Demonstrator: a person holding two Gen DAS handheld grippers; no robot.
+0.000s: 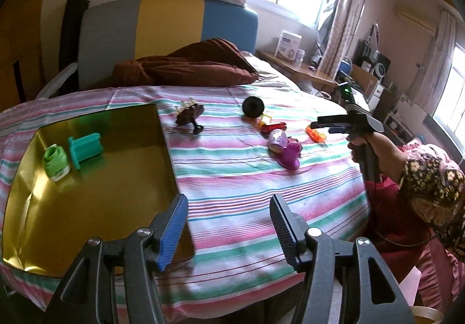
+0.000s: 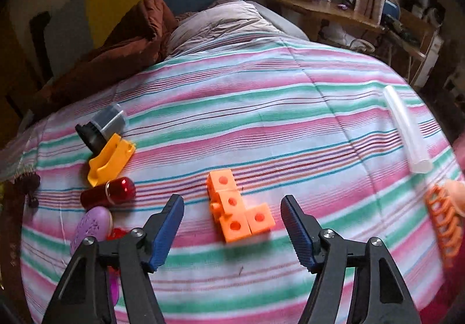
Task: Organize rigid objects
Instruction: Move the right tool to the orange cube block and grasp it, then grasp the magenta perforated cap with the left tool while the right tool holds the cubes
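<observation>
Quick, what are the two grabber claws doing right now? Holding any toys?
Left gripper: open, holding nothing.
Right gripper: open, empty, with the orange blocks on the bed just ahead.

My left camera looked across the striped bed [image 1: 247,178] from farther back; my right camera looked down close. Both saw it.

Items on the striped bedspread [image 2: 261,97]: one gold tray [image 1: 162,132], far left, holding two green pieces [image 1: 85,149]; one orange block cluster [image 2: 238,208] of four joined cubes, near centre; one red capsule [image 2: 109,193]; one yellow clip [image 2: 112,158]; one clear tube [image 2: 407,129], right; one orange claw clip [image 2: 443,222], near right.
</observation>
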